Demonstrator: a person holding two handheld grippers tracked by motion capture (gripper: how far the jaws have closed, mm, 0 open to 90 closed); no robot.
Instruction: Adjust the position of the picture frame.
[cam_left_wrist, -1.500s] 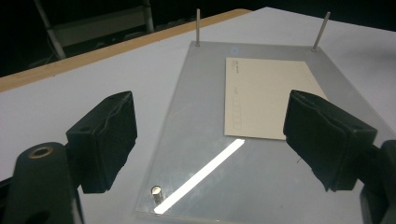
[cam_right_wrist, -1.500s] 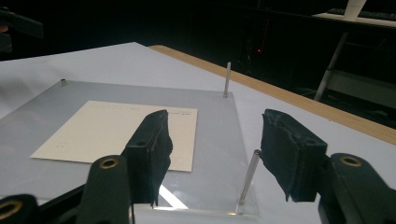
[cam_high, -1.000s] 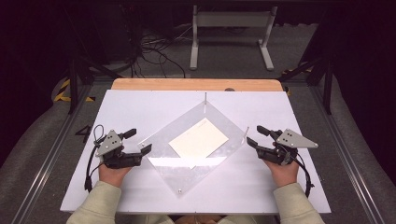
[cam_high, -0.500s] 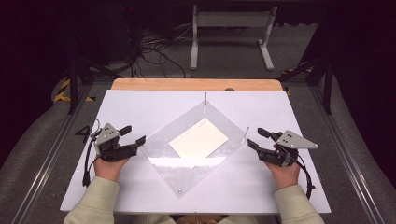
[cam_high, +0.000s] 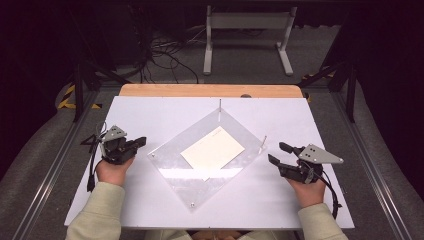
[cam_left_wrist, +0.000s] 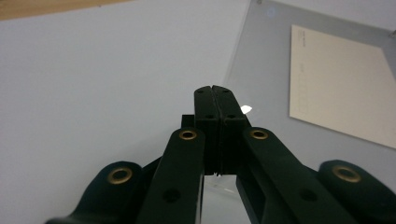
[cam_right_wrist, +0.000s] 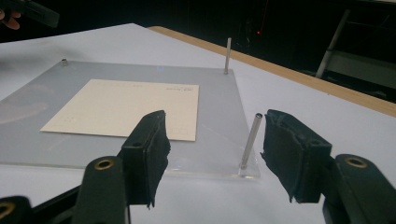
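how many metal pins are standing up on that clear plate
2 upright pins: one at the clear plate's far corner, one at its right corner, facing the right tongs. The other corners show short studs.

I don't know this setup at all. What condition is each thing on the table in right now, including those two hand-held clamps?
left gripper: jaws shut, holding nothing.
right gripper: jaws open, holding nothing.
clear plate: lying flat on the white table.
cream card: flat on the plate, untouched.
near metal pin: upright at the plate's corner.
far metal pin: upright.
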